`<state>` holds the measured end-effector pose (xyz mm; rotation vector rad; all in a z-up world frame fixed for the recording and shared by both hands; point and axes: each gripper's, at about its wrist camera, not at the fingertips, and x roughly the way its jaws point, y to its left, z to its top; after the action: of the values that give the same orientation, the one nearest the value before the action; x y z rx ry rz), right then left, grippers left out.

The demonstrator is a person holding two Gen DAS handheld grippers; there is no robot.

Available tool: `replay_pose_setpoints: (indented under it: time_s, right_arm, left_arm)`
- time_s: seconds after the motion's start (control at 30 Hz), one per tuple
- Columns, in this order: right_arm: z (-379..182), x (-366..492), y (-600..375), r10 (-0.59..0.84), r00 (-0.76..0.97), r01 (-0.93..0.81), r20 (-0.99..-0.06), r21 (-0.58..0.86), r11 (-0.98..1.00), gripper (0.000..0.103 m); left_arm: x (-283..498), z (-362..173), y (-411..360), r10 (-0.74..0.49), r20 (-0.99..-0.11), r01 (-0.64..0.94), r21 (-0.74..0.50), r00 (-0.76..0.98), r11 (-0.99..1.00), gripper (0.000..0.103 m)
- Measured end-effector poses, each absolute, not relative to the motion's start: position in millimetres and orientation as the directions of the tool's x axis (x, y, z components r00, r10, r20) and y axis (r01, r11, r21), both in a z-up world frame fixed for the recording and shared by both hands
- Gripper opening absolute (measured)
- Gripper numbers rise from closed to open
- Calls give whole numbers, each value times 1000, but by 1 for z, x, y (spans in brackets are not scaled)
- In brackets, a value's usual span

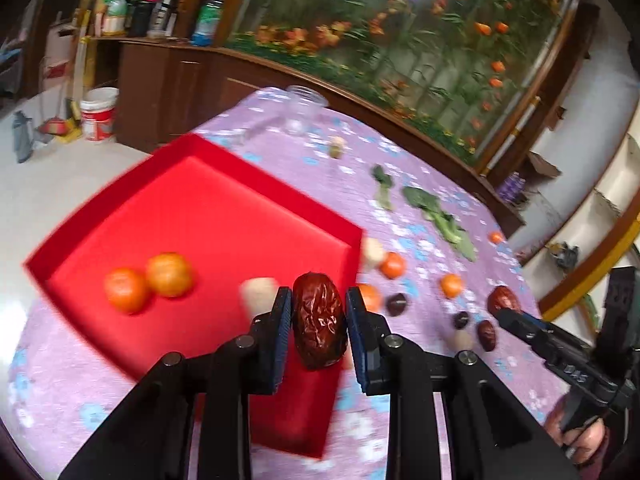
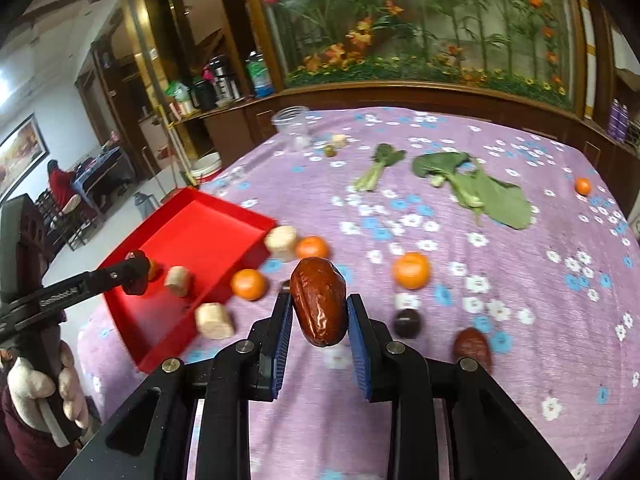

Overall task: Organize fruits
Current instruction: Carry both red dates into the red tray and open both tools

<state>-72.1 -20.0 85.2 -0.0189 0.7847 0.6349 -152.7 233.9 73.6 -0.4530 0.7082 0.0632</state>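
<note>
My left gripper (image 1: pixel 318 308) is shut on a wrinkled red date (image 1: pixel 319 326), held above the near right part of the red tray (image 1: pixel 200 208). The tray holds two small oranges (image 1: pixel 168 274) and a pale banana piece (image 1: pixel 260 290). My right gripper (image 2: pixel 318 308) is shut on another red date (image 2: pixel 320 300), above the purple cloth right of the tray (image 2: pixel 192 224). The left gripper also shows in the right wrist view (image 2: pixel 138 272), and the right gripper in the left wrist view (image 1: pixel 506 314). Oranges (image 2: pixel 412 270), dark fruits (image 2: pixel 406 322) and a date (image 2: pixel 472 346) lie loose on the cloth.
Green leaves (image 2: pixel 480 188) and a small stalk (image 2: pixel 378 168) lie on the far side of the flowered purple cloth. A clear plastic jar (image 2: pixel 292 122) stands at the far edge. Banana pieces (image 2: pixel 282 242) lie by the tray's rim. A wooden cabinet runs behind the table.
</note>
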Motion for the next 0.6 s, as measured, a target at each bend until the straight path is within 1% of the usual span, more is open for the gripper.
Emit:
replay_pose_setpoints:
  time_s: [0.13,0.23,0.4,0.5,0.6]
  right_arm:
    - [82,-75,9,557,488,-573,-672,234,785,30]
    - [80,-76,37,575,451,-602,-683,243,761,30]
    - [73,-69,84,584,396,-643,-708,241,727,30]
    - [64,-55,109,583,359,-643,-729,259,721,30]
    - [53,-40,128,578,324,-630,-749,285,722,31]
  left_arm:
    - [-164,69,248,2,-662,-262,-294,750,919,26]
    - [-168,63,254,32,-674,-273,-256,738,927,26]
    - [-165,53,259,26,-685,-271,-254,728,929,26]
    - [-163,50,260,31,-689,-275,-247,724,929,26]
    - [-161,45,263,14,-692,-274,-266,722,924,26]
